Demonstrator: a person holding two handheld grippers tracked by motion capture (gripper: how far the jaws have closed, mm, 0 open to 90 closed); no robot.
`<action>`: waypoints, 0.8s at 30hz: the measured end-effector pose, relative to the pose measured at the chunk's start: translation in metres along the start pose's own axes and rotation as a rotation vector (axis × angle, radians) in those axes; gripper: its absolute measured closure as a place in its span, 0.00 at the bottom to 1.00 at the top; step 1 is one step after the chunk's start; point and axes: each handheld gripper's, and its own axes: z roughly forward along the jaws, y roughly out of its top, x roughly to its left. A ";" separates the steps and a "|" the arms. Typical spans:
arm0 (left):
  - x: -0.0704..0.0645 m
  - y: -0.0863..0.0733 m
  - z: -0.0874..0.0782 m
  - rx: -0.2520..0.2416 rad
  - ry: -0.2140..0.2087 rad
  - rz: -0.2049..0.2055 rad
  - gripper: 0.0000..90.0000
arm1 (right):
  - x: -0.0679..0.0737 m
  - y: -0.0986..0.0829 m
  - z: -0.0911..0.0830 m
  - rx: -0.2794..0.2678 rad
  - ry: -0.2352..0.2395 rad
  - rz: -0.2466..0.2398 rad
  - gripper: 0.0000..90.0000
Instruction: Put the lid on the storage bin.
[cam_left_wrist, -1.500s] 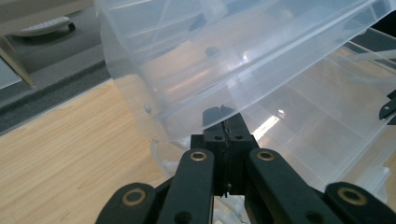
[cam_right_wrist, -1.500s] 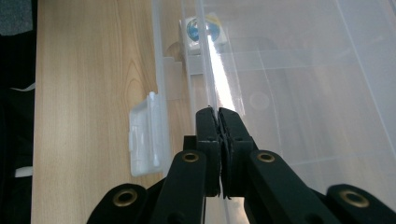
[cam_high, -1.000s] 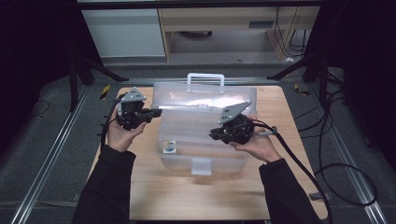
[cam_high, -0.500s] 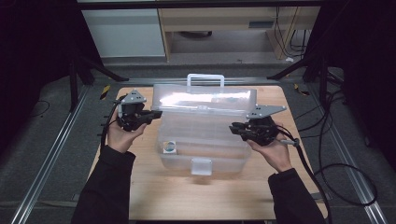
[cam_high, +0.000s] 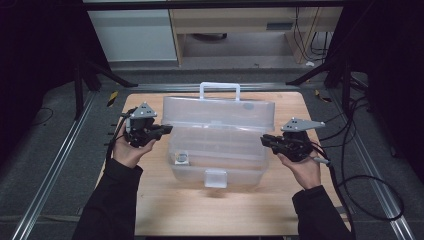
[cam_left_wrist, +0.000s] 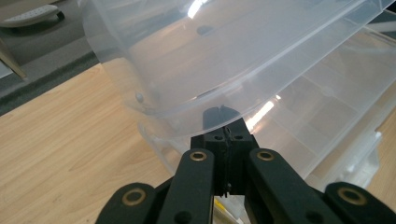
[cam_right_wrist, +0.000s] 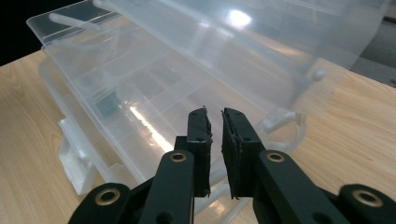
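The clear plastic box (cam_high: 217, 145) lies on the wooden table (cam_high: 200, 210) between the two grippers, with its lid (cam_high: 220, 111) raised only partly and slanting over the compartments. A white latch (cam_high: 215, 177) sits on the near wall, and a white handle (cam_high: 220, 89) stands up at the far side. Inside, thin walls divide the tray, and one small dark thing (cam_high: 181, 158) lies in a near compartment on the left; what it is cannot be made out.

The left gripper (cam_left_wrist: 227, 125) is held in the person's left hand (cam_high: 129, 150) at the left end of the box. Its jaws are closed together, and their tips are at the curved edge of the lid, right under it in the left gripper view; whether they pinch that edge cannot be told, because the plastic covers the tips.

The right gripper (cam_right_wrist: 214, 122) is in the right hand (cam_high: 300, 167), just beside the right end of the box and not touching it. Its jaws stand slightly apart, with a narrow gap and nothing between them. The box fills the space beyond the fingertips, its lid hinge knob (cam_right_wrist: 318, 74) a little further to the right
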 end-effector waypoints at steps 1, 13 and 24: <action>-0.002 -0.002 0.000 0.010 0.001 0.005 1.00 | -0.002 -0.002 -0.001 0.002 -0.009 0.008 0.91; -0.005 -0.018 0.004 0.049 -0.011 0.000 1.00 | -0.004 -0.013 -0.009 0.002 -0.033 0.028 0.93; -0.002 -0.028 0.006 0.085 -0.009 -0.003 0.99 | -0.004 -0.021 -0.011 0.019 -0.031 0.053 0.93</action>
